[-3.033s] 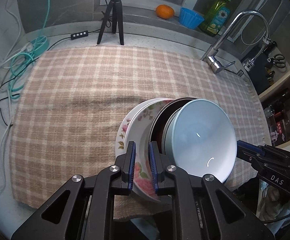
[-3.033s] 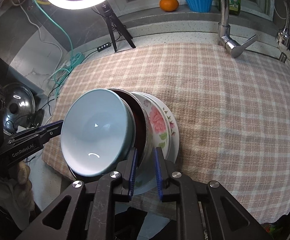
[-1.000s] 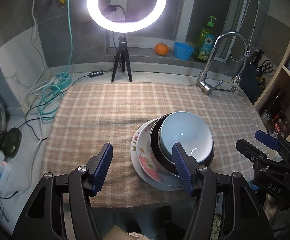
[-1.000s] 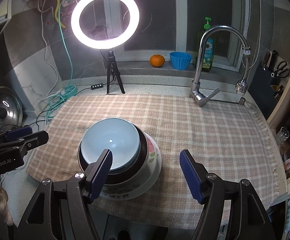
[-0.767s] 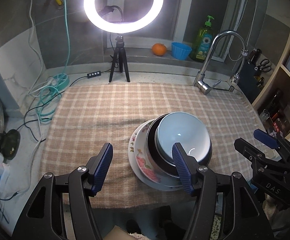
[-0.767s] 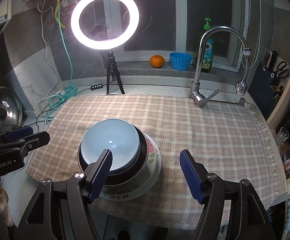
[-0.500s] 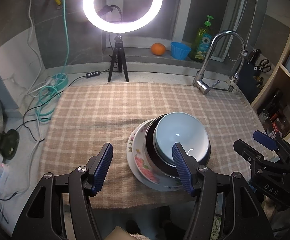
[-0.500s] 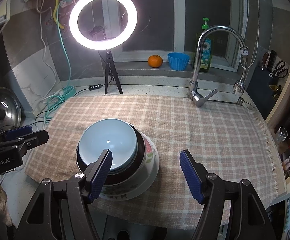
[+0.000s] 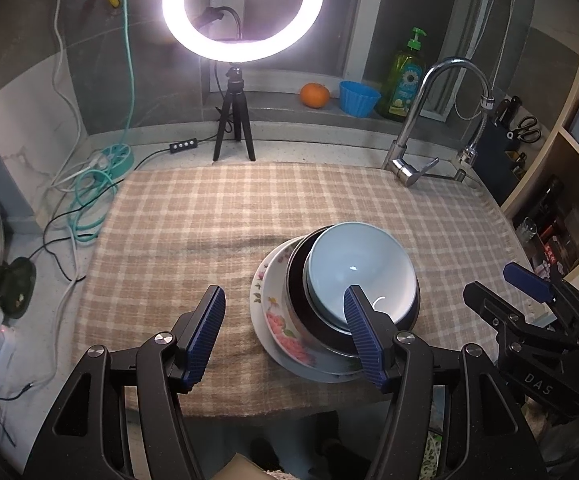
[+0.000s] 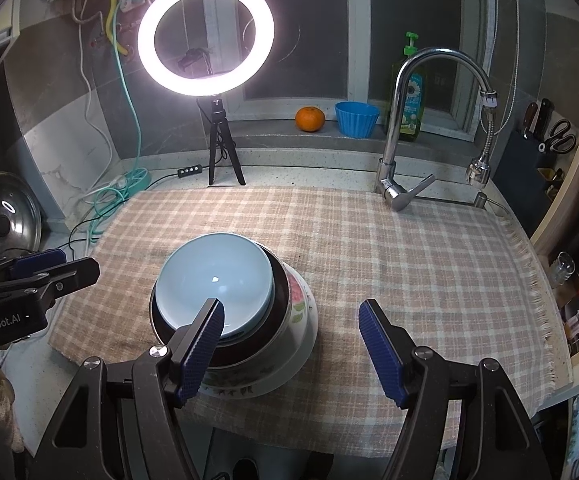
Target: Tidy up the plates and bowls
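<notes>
A stack of dishes rests on the checked cloth (image 9: 193, 216): a light blue bowl (image 9: 359, 268) sits in a dark bowl (image 9: 295, 300), on a white floral plate (image 9: 273, 316). In the right wrist view the same blue bowl (image 10: 213, 276), dark bowl (image 10: 279, 300) and floral plate (image 10: 301, 320) sit near the cloth's front left. My left gripper (image 9: 285, 328) is open and empty, just in front of the stack. My right gripper (image 10: 291, 342) is open and empty, also pulled back above the stack's near side.
A ring light on a tripod (image 9: 233, 128) stands at the back. A faucet (image 9: 413, 160) rises at the back right. An orange (image 10: 309, 119), blue cup (image 10: 356, 118) and soap bottle (image 10: 409, 96) sit on the sill. Cables (image 9: 97, 184) lie left; a pot lid (image 10: 1, 224) leans at far left.
Three seconds ago both grippers were shut on the tilted stack's rim. Both have since let go, opened and drawn back; the stack now rests flat on the cloth. Little movement in the last second.
</notes>
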Available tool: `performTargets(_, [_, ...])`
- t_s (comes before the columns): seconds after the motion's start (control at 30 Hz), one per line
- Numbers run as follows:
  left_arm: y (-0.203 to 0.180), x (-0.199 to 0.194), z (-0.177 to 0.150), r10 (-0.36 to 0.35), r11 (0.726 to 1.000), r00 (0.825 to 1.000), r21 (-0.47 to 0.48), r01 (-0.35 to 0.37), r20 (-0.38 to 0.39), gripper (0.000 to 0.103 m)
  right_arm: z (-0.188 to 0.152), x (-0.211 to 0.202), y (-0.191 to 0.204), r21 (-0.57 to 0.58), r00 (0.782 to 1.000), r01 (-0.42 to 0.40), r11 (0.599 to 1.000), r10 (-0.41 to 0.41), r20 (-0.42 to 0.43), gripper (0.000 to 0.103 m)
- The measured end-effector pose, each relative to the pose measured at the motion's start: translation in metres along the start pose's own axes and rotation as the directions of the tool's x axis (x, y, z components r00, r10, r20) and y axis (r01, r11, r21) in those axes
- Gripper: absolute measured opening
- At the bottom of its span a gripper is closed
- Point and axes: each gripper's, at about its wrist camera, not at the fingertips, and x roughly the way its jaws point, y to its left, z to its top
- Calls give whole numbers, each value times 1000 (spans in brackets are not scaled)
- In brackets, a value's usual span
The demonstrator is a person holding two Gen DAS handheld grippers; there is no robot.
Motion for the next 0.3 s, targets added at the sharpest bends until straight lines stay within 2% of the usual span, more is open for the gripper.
performTargets(0.3, [2, 4, 2, 6, 1000, 1000, 2, -6, -3, 61, -1, 8, -3, 2, 1000, -4, 1000, 4, -14, 66])
